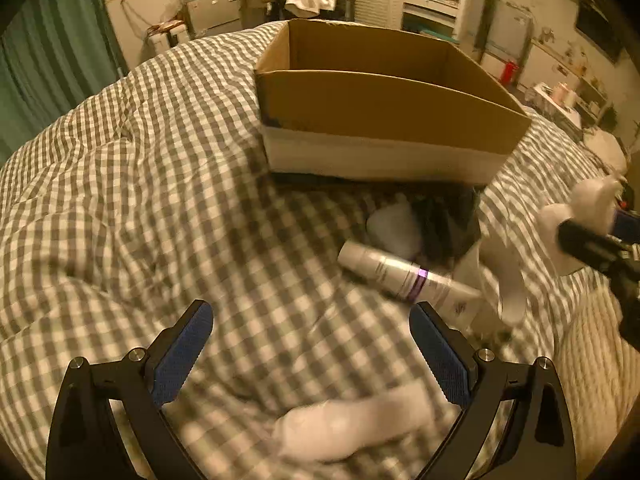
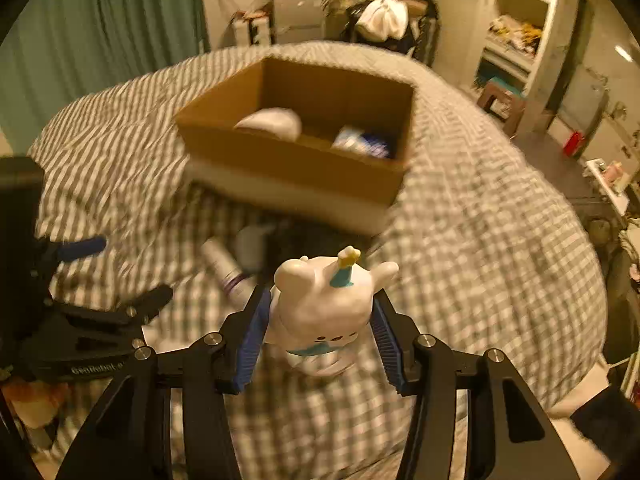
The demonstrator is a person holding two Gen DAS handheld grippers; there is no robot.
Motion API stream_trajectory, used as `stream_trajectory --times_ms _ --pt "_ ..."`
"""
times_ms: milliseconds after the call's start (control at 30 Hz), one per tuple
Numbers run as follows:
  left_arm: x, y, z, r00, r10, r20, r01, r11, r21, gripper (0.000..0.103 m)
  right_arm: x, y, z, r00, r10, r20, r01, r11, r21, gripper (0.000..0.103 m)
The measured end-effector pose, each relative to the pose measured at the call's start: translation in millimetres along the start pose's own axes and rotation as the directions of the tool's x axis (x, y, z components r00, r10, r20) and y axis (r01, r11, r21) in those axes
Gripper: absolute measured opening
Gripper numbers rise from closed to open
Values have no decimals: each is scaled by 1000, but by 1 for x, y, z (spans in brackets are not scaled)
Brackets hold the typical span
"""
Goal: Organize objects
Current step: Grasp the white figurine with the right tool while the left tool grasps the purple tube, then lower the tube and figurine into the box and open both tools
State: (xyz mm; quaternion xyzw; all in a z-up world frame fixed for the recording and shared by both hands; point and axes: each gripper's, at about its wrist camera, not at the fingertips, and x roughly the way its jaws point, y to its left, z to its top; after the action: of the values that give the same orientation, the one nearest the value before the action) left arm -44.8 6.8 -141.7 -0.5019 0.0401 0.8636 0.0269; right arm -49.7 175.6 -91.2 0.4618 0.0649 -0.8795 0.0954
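Checked duvet (image 1: pixel 140 200) bears cardboard box (image 1: pixel 384 120), green curtain (image 2: pixel 100 20) behind

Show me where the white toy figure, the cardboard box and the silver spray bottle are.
white toy figure (image 2: pixel 320 300), right wrist view, on its body.
cardboard box (image 1: pixel 384 108), left wrist view, on its near wall.
silver spray bottle (image 1: pixel 396 274), left wrist view, on its middle.

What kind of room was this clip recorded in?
Most likely a bedroom: the cardboard box sits on a bed under a gray-checked duvet, with green curtains and open shelving behind. The right tool holds a white toy figure.
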Motion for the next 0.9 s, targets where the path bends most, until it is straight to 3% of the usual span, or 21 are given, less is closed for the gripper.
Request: stream_trajectory --times_ms 100,300,333,400,433,533,700,900 --pt "15 -9 7 999 50 1 -50 997 -58 101 3 -16 5 999 -36 27 36 999 1 51" --pt "48 -25 14 998 -20 -65 12 993 -119 98 29 -36 2 999 -48 13 47 999 15 51" --pt "53 -29 14 997 -32 -76 23 994 -110 93 35 -40 0 999 -42 2 42 999 21 51" --pt "65 -40 13 992 -48 -112 40 996 -80 58 45 -46 -5 999 -32 -18 33 999 33 51" --pt "69 -45 12 991 -46 -126 39 998 -56 51 49 -50 -8 999 -26 -27 28 999 41 51" --pt "70 -60 9 994 -19 -107 23 999 36 41 54 -61 -11 998 42 -45 -37 994 102 51" --pt "56 -46 10 995 -30 -90 31 999 9 16 43 -62 -9 999 43 -7 -42 995 93 51" --pt "20 -35 2 998 -26 -48 28 999 31 16 27 -53 -4 998 50 26 -51 996 69 51"
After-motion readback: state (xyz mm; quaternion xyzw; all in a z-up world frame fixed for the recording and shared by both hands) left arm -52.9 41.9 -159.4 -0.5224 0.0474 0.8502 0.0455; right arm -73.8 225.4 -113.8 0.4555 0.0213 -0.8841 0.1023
